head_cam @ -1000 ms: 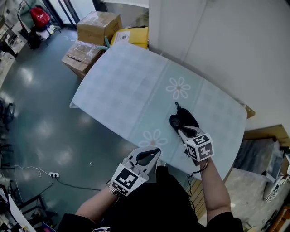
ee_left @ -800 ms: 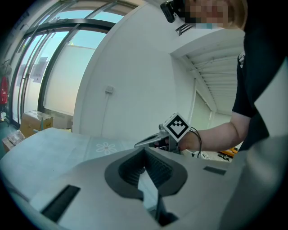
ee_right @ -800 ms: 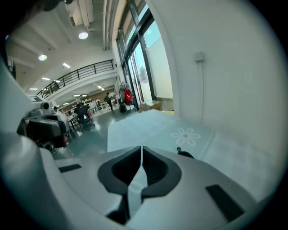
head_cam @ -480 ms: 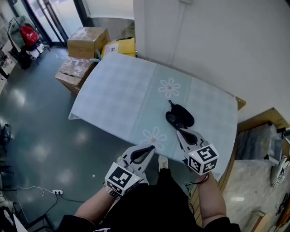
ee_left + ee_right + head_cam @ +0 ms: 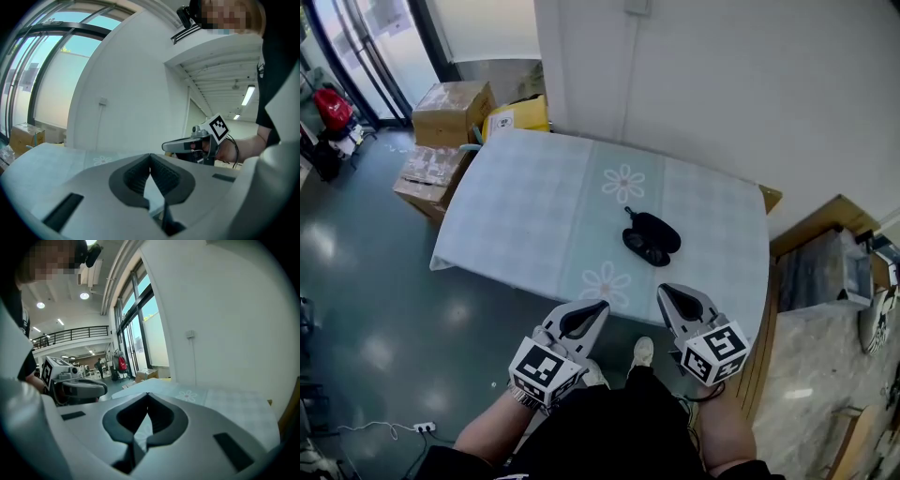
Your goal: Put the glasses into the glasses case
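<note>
Pulled right gripper (image 5: 664,292) back from the glasses case (image 5: 652,239) on the bench (image 5: 525,206), well clear of it, beside left gripper (image 5: 598,307); held both closed, empty

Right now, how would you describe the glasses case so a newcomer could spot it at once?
Find the table with the pale blue cloth standing against the white wall. On its right half, just right of a line from the far daisy to the near daisy, lies the black glasses case. It is the only dark, rounded shape on that light cloth.
</note>
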Demonstrator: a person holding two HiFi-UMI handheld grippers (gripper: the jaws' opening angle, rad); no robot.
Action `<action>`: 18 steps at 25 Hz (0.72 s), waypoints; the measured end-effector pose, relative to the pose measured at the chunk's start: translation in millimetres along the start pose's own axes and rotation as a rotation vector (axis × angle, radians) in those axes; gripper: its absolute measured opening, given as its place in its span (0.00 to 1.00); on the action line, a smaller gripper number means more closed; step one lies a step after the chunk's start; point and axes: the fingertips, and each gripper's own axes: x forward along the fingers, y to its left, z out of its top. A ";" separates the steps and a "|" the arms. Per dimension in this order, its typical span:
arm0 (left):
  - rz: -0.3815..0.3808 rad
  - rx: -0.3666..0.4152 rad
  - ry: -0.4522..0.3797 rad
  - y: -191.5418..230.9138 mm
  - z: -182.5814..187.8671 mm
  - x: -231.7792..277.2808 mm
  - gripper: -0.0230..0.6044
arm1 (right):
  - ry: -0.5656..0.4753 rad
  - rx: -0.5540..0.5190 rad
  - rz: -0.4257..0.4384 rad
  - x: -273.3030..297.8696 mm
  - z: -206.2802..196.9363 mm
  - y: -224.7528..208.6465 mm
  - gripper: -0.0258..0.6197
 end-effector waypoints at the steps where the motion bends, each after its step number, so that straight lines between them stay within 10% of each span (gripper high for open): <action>1: -0.006 -0.003 0.000 -2.4 0.8 0.3 0.08 | -0.002 0.003 -0.007 -4.1 0.4 0.4 0.08; 18: 0.034 0.001 0.007 -46.0 -0.8 15.0 0.08 | -0.020 0.010 0.072 -44.7 -4.0 1.4 0.08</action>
